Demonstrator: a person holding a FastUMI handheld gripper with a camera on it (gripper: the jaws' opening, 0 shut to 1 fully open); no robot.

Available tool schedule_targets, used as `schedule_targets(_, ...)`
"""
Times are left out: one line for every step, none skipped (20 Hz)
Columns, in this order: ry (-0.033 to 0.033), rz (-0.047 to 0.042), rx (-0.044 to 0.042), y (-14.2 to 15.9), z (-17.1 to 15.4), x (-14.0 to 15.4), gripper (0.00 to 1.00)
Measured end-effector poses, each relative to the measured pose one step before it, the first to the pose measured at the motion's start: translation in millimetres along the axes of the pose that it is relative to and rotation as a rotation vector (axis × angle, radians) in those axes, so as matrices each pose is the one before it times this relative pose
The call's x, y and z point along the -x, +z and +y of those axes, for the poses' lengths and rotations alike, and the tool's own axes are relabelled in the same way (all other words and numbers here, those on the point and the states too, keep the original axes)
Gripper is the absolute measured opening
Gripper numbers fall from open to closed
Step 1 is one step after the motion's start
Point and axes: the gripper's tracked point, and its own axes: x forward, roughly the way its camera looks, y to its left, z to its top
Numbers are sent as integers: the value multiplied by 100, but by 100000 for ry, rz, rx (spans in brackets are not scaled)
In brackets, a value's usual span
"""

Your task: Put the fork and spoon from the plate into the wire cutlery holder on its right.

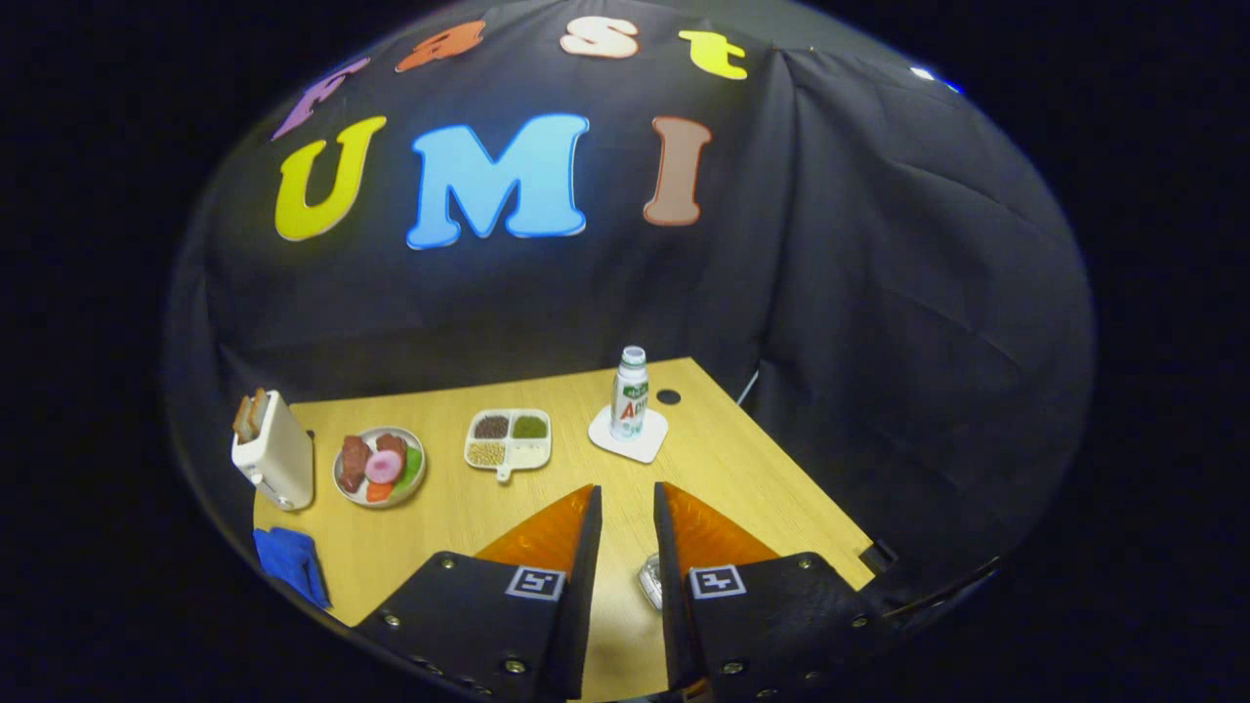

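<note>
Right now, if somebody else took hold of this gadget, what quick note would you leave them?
Tool: open, fingers a little apart, gripping nothing, held above the wooden table.
Just beyond the fingers: a bottle standing on a white coaster. Further left: a divided tray, a plate of food, a toaster and a blue cloth.
By the right finger, a small clear object lies on the table, too hidden to identify.
Done: nothing I can confirm.
Left: treat fork and spoon as both still to go into the wire holder.
</note>
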Motion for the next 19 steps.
schedule_targets(1437, -5756, -691, 1562, 468, 1026, 32)
schedule_targets(2016, -5204, -1120, 993, 678, 1289, 32)
schedule_targets(2200, -4583, -2088, 1110, 736, 955, 32)
schedule_targets(2533, -3926, -1490, 1136, 803, 750, 32)
schedule_targets(2669, -4435, -525, 1308, 895, 790, 32)
schedule_targets(3083, -5233, 361, 1342, 902, 516, 32)
schedule_targets(3448, -5753, 600, 1441, 1088, 497, 32)
schedule_targets(4096, -5430, 297, 1184, 1152, 242, 32)
schedule_targets(2825, -3885, 537, 1060, 1128, 388, 33)
schedule_targets(2317, -2156, 631, 435, 1189, 476, 33)
schedule_targets(2008, -1142, 224, 453, 921, 409, 33)
schedule_targets(1844, -840, 139, 442, 721, 213, 33)
schedule_targets(1747, -826, -341, 433, 875, 170, 33)
schedule_targets(1764, -472, -688, 191, 771, 22, 33)
schedule_targets(1637, 76, -287, 117, 1010, 268, 33)
schedule_targets(1305, 411, -63, -89, 797, 317, 33)
schedule_targets(1660, 841, 8, 82, 1111, 585, 33)
schedule_targets(2068, 708, -105, -97, 1339, 762, 33)
schedule_targets(2699, 797, -545, 38, 1803, 806, 33)
